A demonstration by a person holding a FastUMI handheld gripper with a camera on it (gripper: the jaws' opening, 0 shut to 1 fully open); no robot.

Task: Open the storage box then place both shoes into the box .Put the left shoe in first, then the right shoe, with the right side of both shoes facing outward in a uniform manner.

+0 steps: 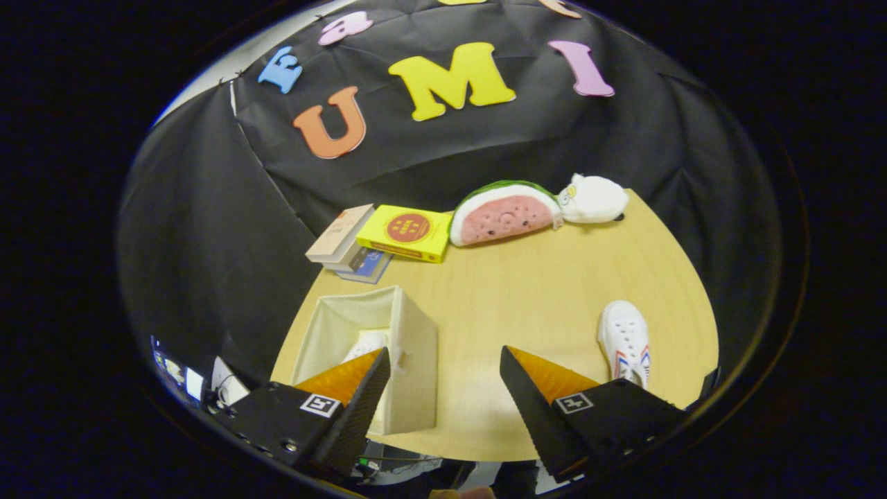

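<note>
A pale wood table point(527, 291) sits against black cloth. The gripper point(443, 374) hangs with fingers spread, holding nothing. The fabric box point(409, 346) by the left finger stands open, one white shoe point(367, 343) already inside. The second shoe point(625, 339), perforated and stripe-trimmed, lies by the right finger, still to go in.

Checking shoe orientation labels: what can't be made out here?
- Shoe in the storage box: shoe mostly hidden by the box wall and a finger; its facing is unclear.
- Second shoe on the table: heel end covered by the other finger.
- Gripper open, holding nothing.
</note>
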